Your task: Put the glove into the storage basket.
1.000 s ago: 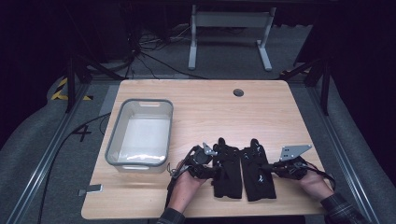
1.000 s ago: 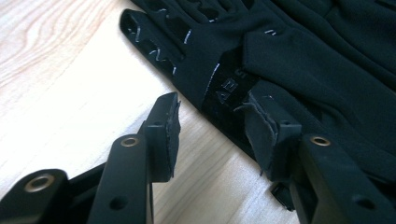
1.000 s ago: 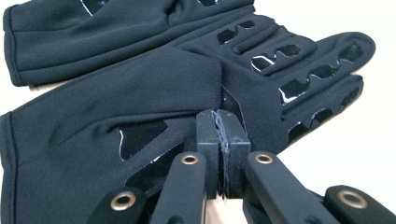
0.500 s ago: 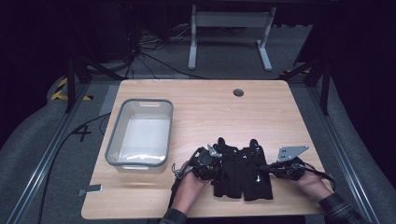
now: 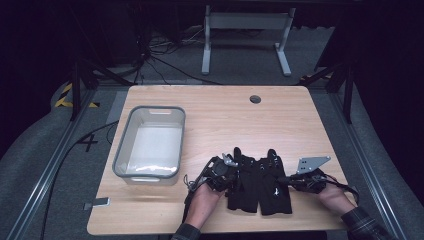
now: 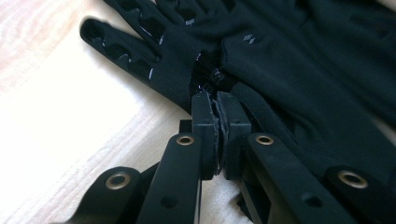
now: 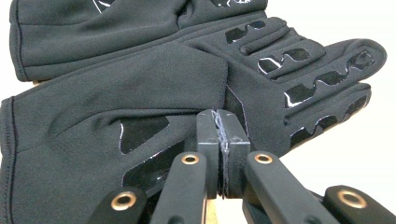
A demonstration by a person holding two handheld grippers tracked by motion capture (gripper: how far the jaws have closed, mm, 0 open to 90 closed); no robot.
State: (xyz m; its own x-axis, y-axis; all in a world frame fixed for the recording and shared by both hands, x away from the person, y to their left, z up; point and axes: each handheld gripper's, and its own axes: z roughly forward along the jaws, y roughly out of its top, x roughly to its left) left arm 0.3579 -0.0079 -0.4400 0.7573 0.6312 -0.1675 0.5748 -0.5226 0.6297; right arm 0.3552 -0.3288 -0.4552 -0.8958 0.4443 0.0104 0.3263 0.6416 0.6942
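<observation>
Left tongs [image 5: 231, 172] and right tongs [image 5: 286, 181] flank black gloves [image 5: 260, 182], jaws closed.

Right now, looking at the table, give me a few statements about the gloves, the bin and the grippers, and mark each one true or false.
1. Two black gloves lie side by side near the table's front edge. True.
2. The plastic bin holds one glove. False: no glove is in it.
3. The left gripper's jaws are spread wide. False: they are closed at a glove's edge.
4. The right gripper is closed against a glove. True.
</observation>
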